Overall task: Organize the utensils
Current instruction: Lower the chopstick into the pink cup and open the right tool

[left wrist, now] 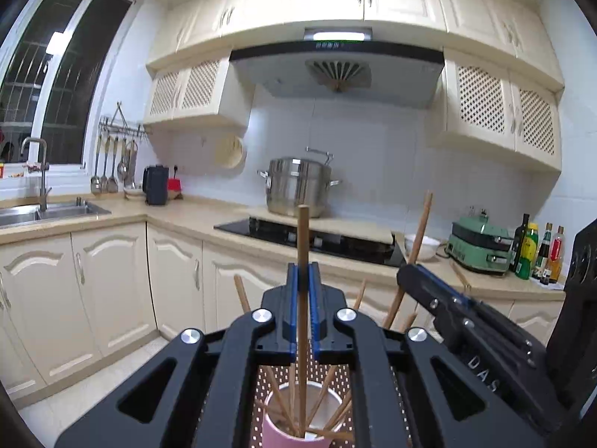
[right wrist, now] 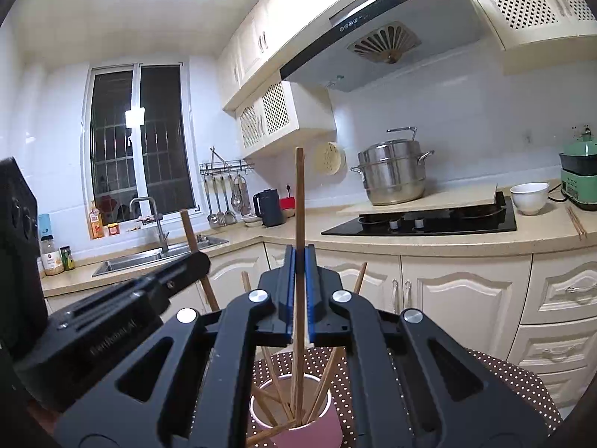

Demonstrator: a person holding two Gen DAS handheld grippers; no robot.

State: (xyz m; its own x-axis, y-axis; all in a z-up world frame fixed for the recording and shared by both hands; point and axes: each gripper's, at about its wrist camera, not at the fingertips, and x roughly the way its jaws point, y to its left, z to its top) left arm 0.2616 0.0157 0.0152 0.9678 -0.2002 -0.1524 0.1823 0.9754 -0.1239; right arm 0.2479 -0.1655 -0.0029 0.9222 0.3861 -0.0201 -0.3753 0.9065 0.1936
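Dotted cloth under pink cup; chopsticks inside

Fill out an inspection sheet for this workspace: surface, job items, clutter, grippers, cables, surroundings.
Surface: dotted mat under the cup.
Job's things: pink cup holds several chopsticks, leaning outward; two more are gripped upright above it, lower ends in the cup.
Clutter: loose chopstick pair on the counter near the white bowl.
Grippers: left gripper shut on a chopstick; right gripper shut on a chopstick.
Cables: a dark cord runs from the green cooker.
Surroundings: steamer pot, hob, sink, kettle, hanging utensils, bottles.
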